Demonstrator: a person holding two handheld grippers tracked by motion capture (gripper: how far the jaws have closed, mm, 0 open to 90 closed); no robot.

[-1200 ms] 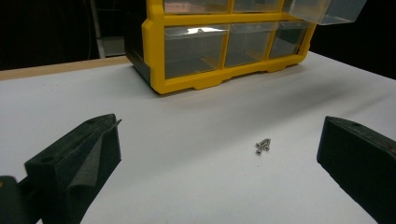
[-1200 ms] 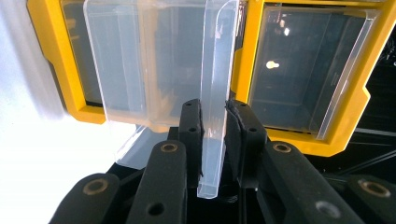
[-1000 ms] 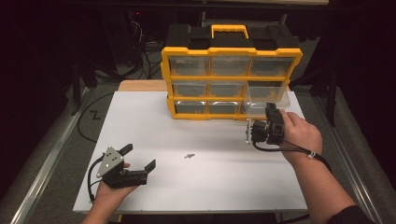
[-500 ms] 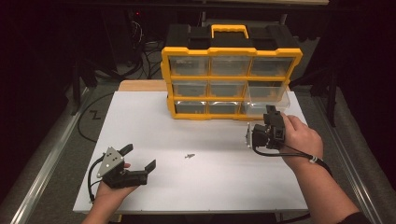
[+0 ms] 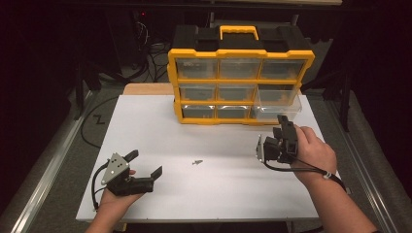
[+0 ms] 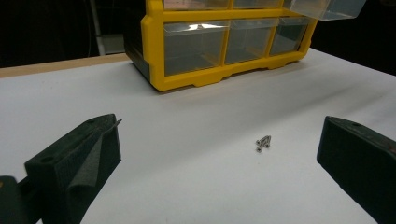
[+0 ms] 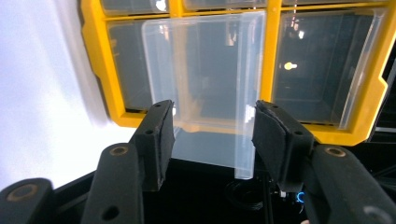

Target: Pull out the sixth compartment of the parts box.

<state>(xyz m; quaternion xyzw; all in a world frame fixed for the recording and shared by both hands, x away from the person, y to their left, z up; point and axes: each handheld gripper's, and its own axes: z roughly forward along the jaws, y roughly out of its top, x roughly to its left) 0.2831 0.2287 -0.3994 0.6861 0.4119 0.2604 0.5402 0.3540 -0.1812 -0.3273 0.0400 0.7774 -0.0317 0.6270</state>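
A yellow organizer (image 5: 238,82) with clear drawers stands at the back of the white table (image 5: 145,126). Its right-hand clear drawer (image 5: 278,101) is pulled out. My right gripper (image 5: 280,125) hovers just in front of it, turned on its side. In the right gripper view the drawer (image 7: 210,70) sits beyond and between the two pads without touching them; the right gripper (image 7: 212,121) is open and its jaws have just been opening. My left gripper (image 5: 144,162) rests open at the table's front left. A few small screws (image 5: 196,162) lie mid-table, ahead of the left gripper (image 6: 219,133).
The organizer's yellow frame (image 6: 154,46) rises at the far side of the left gripper view, with the screws (image 6: 263,142) on bare white table before it. A wooden strip (image 5: 145,89) runs behind the table's left part. Cables trail on the floor at left.
The right gripper's jaws have spread apart and the hand has eased slightly back from the pulled-out drawer. The left gripper has stayed still.
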